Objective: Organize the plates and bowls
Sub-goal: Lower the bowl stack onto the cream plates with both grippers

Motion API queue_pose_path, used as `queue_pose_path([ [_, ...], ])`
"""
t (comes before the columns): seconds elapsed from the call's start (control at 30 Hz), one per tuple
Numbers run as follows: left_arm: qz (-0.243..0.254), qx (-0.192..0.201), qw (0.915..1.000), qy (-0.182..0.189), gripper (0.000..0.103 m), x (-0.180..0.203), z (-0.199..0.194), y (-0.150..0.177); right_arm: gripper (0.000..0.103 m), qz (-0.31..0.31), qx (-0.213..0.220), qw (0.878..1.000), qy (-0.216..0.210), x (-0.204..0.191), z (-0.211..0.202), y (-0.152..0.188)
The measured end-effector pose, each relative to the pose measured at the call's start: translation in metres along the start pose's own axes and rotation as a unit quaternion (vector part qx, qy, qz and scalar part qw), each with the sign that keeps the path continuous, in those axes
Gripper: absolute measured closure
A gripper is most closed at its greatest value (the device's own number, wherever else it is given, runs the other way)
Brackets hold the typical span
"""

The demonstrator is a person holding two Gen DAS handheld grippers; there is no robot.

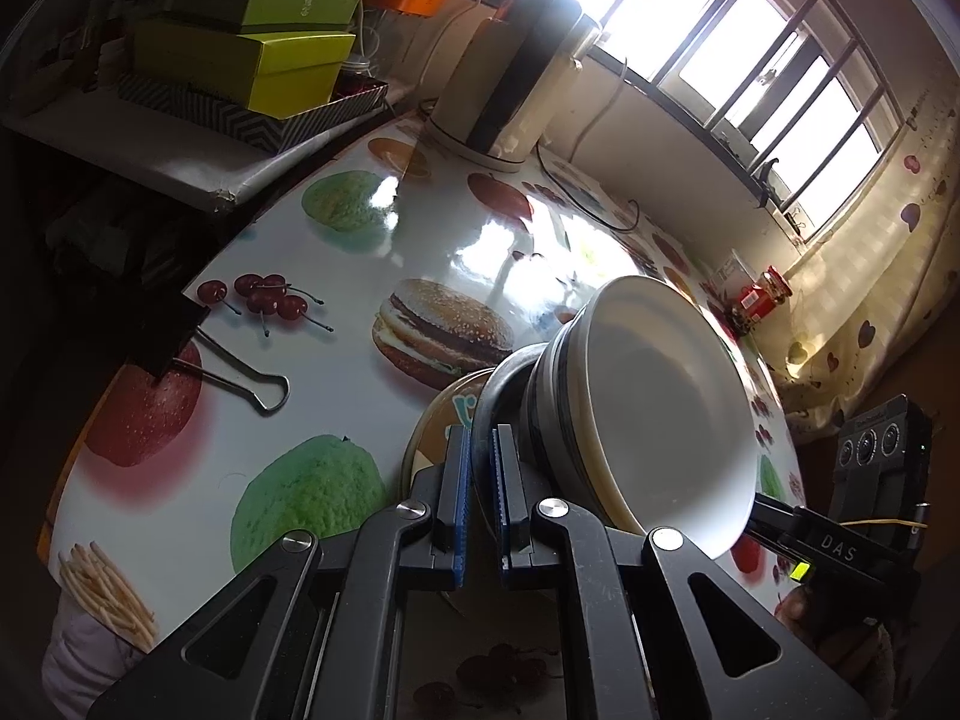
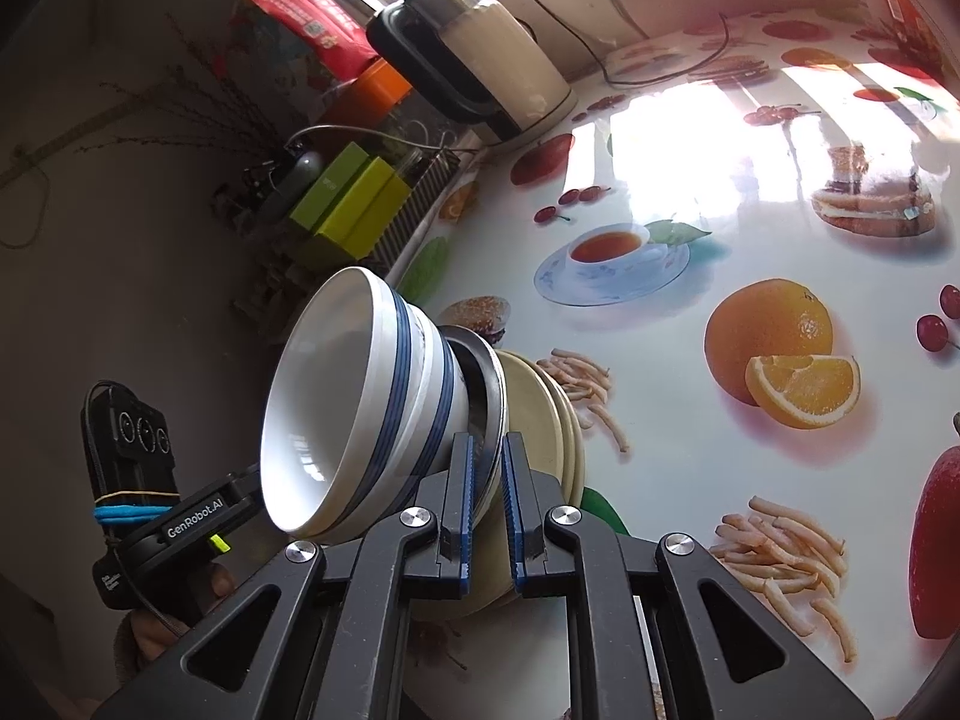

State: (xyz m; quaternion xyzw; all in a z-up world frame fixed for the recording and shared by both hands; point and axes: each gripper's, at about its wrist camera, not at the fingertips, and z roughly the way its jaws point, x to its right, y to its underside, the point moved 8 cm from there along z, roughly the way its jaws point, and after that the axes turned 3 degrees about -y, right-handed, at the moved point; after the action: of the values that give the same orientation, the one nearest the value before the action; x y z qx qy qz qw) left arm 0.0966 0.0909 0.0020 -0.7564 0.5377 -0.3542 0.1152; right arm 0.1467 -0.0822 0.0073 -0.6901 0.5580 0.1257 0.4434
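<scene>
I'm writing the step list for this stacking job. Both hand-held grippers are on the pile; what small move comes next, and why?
Probably carry the pile level, both together. The left hand-held gripper and right hand-held gripper are each shut on the dark plate's rim from opposite sides, with stacked bowls on top. Uneven motion could tip them.

Right tool [image 2: 486, 483] clamped on dark plate rim [image 2: 493, 396] — nested white bowls [image 2: 360, 408] above, cream plates [image 2: 540, 420] beneath
</scene>
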Motion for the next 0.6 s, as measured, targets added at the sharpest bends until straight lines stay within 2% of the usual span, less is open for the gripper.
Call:
queue_pose_path([
  [0.6, 0.003, 0.008, 1.0000, -0.001, 0.095, -0.0017, -0.0025, -0.0009, 0.090, -0.016, 0.004, 1.000, 0.019, -0.0008, -0.0035, 0.0015],
])
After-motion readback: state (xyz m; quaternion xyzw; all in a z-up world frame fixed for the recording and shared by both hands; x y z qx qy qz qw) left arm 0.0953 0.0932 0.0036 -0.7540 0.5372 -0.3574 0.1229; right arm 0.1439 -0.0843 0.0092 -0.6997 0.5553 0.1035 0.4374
